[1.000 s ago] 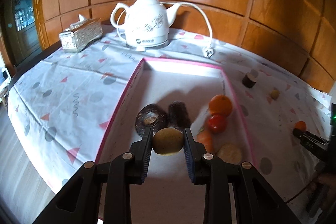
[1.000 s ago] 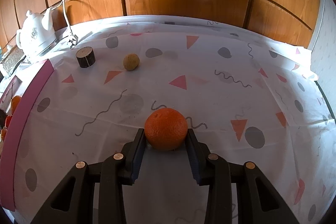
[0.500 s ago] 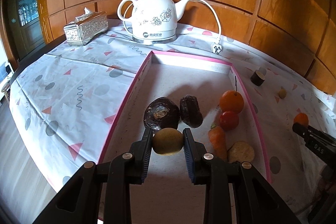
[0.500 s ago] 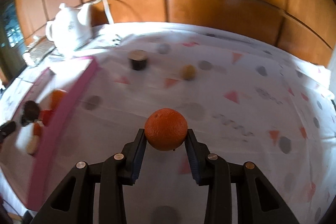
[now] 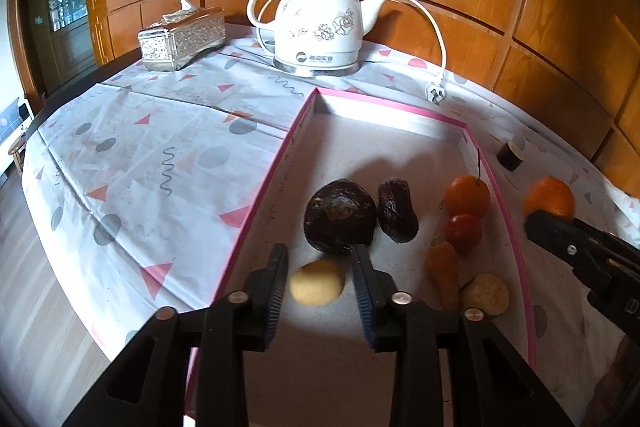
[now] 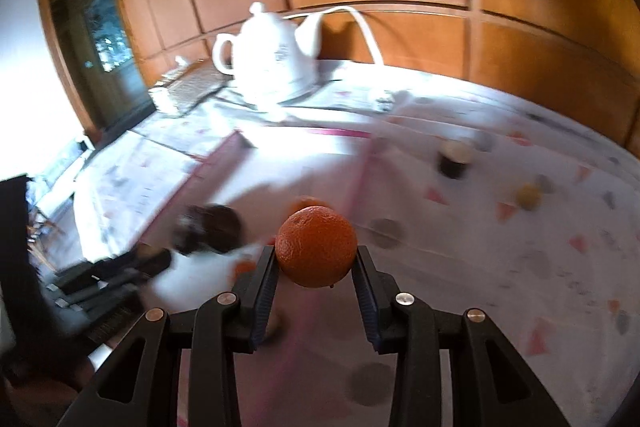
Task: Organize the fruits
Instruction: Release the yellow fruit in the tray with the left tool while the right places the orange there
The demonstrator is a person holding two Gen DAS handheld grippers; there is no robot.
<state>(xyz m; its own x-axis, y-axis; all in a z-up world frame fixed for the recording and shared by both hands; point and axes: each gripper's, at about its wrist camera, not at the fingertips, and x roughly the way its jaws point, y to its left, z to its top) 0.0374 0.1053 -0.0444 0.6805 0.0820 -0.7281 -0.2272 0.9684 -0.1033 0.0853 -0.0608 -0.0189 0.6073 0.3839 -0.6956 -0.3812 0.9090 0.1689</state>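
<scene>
Patterned tablecloth bare beside pink-rimmed tray, tray's far end open, left gripper jaws just parted, releasing yellow-green fruit, right gripper clenching orange, now nearer tray's right rim.

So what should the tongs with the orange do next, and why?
Probably carry the orange a little further, over the pink rim of the tray, then lower it. The right tongs grip it above the tablecloth, just outside the tray. The left tongs have just been opening, and the yellow-green fruit sits loose between them, so bare tray floor beyond the other fruit looks safest.
</scene>
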